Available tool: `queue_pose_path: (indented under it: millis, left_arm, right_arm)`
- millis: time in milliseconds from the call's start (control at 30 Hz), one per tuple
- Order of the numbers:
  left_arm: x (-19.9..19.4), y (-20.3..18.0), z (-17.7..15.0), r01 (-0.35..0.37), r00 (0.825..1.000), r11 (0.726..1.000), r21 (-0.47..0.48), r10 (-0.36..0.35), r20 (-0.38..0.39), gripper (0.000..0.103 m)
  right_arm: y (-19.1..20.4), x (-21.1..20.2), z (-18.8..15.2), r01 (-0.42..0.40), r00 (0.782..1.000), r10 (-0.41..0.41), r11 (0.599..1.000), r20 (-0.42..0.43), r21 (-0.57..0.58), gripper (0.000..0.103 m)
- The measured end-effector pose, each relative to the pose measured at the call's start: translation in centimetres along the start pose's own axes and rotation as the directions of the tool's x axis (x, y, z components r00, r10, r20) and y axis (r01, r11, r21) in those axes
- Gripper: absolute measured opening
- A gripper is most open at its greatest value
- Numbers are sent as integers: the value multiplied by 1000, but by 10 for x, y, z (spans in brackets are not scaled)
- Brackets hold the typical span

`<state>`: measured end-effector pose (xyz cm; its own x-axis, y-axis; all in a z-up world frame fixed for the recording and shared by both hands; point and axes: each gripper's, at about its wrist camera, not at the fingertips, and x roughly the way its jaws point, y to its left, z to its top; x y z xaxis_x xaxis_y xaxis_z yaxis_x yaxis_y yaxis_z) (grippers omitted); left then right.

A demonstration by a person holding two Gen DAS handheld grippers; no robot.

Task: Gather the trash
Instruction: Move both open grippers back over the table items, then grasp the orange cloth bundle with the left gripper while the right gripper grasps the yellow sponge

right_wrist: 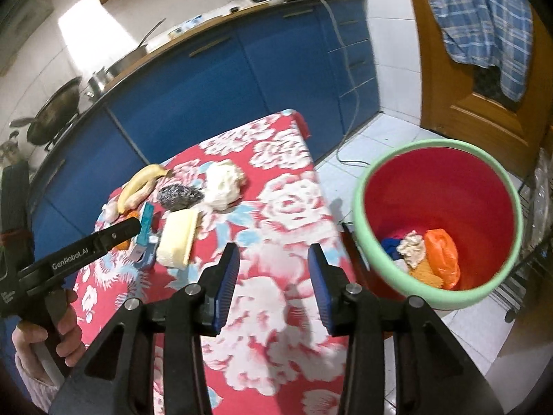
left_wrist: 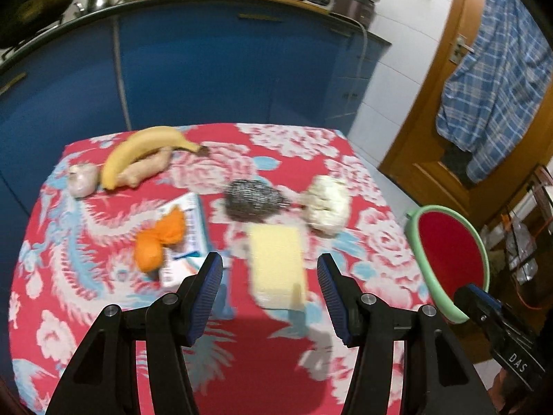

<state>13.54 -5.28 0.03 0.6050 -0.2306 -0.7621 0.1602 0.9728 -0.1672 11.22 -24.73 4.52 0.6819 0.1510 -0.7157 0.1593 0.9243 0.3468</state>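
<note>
On the red flowered table [left_wrist: 86, 276] lie an orange plastic bag [left_wrist: 157, 242] on a white-blue box [left_wrist: 190, 242], a yellow sponge [left_wrist: 278, 264], a steel scourer [left_wrist: 252, 199] and a crumpled white paper wad [left_wrist: 326, 204]. My left gripper [left_wrist: 269, 294] is open and empty above the sponge's near end. My right gripper [right_wrist: 273, 287] is open and empty over the table's right edge, beside the red bin with a green rim [right_wrist: 380, 259]. The bin holds an orange bag [right_wrist: 444, 256] and other scraps. The sponge [right_wrist: 178, 238] and paper wad [right_wrist: 223, 183] also show in the right wrist view.
A banana [left_wrist: 138, 152], a ginger root [left_wrist: 145, 173] and a garlic bulb [left_wrist: 81, 180] lie at the table's far left. Blue cabinets [left_wrist: 207, 69] stand behind the table. A wooden door [left_wrist: 432, 121] with a checked cloth is at the right. A wire rack [left_wrist: 525, 242] stands beyond the bin.
</note>
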Motion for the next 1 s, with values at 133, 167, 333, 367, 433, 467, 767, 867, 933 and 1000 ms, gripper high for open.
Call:
queue_pose_path:
  millis: [133,167,333,367,433,467,767,867,933,1000]
  left_arm:
    - [-2,23,3,-35,999,999,-25,35,11,58]
    - [-2,29,4,-45,999,998,-32,46,16,58]
    - [2,56,6,-90,996,994,-67,91,12,58]
    - [5,62,6,-96,995,992,-76,97,7,58]
    - [9,71,5,-106,994,990,-91,106,-3,58]
    - [12,76,5,-111,994,989,-101,110,-8,58]
    - [40,97,2,-98,995,983,-156,94,-30,58]
    - [45,98,1,-79,997,983,-163,75,-33,58]
    - [47,99,0,-69,997,984,-167,64,-32,58]
    - [48,101,-1,-57,998,984,-171,54,-26,58]
  right_arm:
    - [17,10,4,-5,1000,5,1000,-17,-23,43]
    - [20,12,4,-6,1000,5,1000,-20,-29,43]
    - [39,24,6,-16,999,14,998,-47,-56,43]
    - [43,28,6,-21,998,18,998,-53,-63,43]
    - [51,33,5,-27,998,22,997,-64,-74,43]
    - [56,36,5,-31,997,25,996,-72,-81,43]
    - [85,69,5,-47,991,30,990,-133,-130,43]
    - [91,80,4,-53,988,32,989,-150,-135,46]
    - [95,88,4,-59,986,36,989,-165,-133,47]
    - [98,96,3,-63,983,38,989,-180,-135,48]
